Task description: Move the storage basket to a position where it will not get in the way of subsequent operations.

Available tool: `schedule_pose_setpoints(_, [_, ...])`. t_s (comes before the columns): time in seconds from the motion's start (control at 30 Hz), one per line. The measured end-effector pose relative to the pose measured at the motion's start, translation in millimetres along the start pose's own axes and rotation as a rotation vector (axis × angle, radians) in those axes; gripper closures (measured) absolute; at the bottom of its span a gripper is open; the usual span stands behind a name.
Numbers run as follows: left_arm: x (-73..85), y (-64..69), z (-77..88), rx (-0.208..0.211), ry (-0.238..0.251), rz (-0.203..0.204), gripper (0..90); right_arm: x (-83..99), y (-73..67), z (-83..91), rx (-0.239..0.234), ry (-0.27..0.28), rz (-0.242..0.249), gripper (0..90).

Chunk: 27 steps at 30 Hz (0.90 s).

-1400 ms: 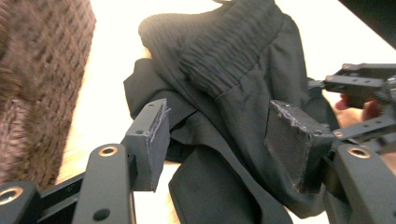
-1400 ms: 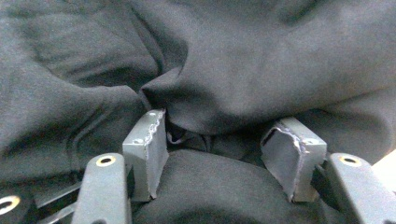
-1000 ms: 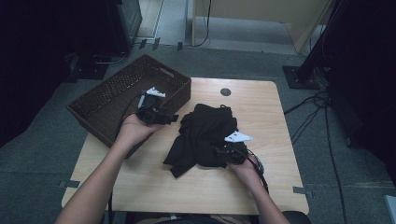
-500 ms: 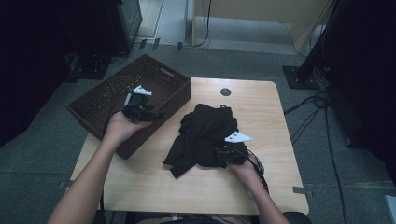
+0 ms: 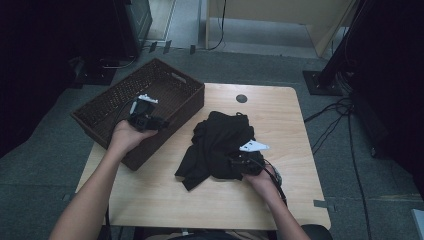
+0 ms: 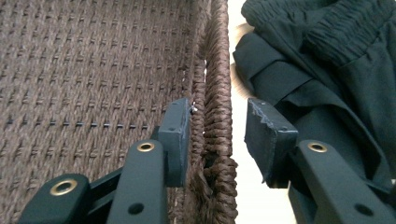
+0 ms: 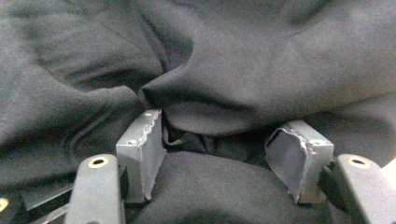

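A dark brown woven basket (image 5: 172, 80) stands at the table's left rear corner. My left gripper (image 5: 162, 122) is at its near right wall. In the left gripper view its jaws (image 6: 217, 135) straddle the braided rim (image 6: 217, 93). They have just been closing; the inner pad (image 6: 175, 135) lies against the weave, while a gap remains at the outer pad (image 6: 268, 135). A crumpled black garment (image 5: 215, 140) lies mid-table. My right gripper (image 5: 232, 162) is at its near right edge. Its jaws (image 7: 219, 149) are shut on a bunched fold of the cloth (image 7: 233, 70).
The wooden table (image 5: 280, 115) has a round cable hole (image 5: 241, 98) near its back edge. Cables (image 5: 345, 120) run over the floor at the right, by a dark stand base (image 5: 320, 82). The garment's elastic waistband (image 6: 345, 28) lies just beyond the basket wall.
My left hand has moved left, away from the garment, and down to the basket's wall, and its jaws have narrowed around the rim. The right hand and the garment have stayed in place.
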<state>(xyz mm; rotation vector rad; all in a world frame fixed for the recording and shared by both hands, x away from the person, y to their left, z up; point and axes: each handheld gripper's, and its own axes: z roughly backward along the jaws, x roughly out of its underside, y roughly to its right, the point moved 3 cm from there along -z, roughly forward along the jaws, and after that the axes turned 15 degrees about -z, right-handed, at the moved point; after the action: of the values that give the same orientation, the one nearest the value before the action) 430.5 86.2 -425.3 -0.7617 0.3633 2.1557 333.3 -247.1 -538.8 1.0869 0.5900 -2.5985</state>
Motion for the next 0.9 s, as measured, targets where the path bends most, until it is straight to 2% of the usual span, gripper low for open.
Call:
schedule_pose_setpoints(0.13, [-1.1,0.0,-0.4,0.000,-0.008,-0.028,66.4,0.2,-0.4,0.4,0.001,-0.003,0.003,37.4])
schedule_pose_setpoints(0.23, [-2.8,4.0,-2.5,0.015,-0.016,-0.042,68.0,0.2,-0.4,0.5,0.004,-0.002,0.006,37.4])
schedule_pose_setpoints(0.33, [-5.7,6.1,-5.8,-0.011,-0.055,-0.078,69.4,0.1,-0.5,0.5,0.006,-0.005,0.006,37.3])
schedule_pose_setpoints(0.37, [-9.0,3.8,-8.7,-0.006,-0.080,-0.077,71.4,-0.1,-0.4,0.3,0.008,-0.005,0.009,37.3])
schedule_pose_setpoints(0.47, [-11.9,-0.7,-12.1,0.005,-0.092,-0.078,74.4,-0.3,-0.8,0.3,0.010,-0.009,0.009,37.3])
schedule_pose_setpoints(0.53, [-15.0,-5.3,-15.2,0.033,-0.116,-0.052,75.1,-0.6,-1.1,0.2,0.011,-0.011,0.006,37.2])
schedule_pose_setpoints(0.57, [-18.7,-5.9,-17.2,0.041,-0.129,-0.064,75.9,-0.7,-1.0,0.1,0.012,-0.011,0.008,37.3])
schedule_pose_setpoints(0.7, [-22.1,-4.8,-20.5,0.037,-0.141,-0.075,78.2,-1.0,-0.8,0.0,0.011,-0.014,0.013,37.1])
schedule_pose_setpoints(0.8, [-21.3,-6.9,-20.4,0.051,-0.136,-0.060,79.5,-1.0,-1.1,0.0,0.013,-0.014,0.013,37.1])
schedule_pose_setpoints(0.9, [-19.6,-7.3,-19.6,0.048,-0.121,-0.019,80.3,-1.0,-1.2,-0.1,0.013,-0.013,0.013,37.1])
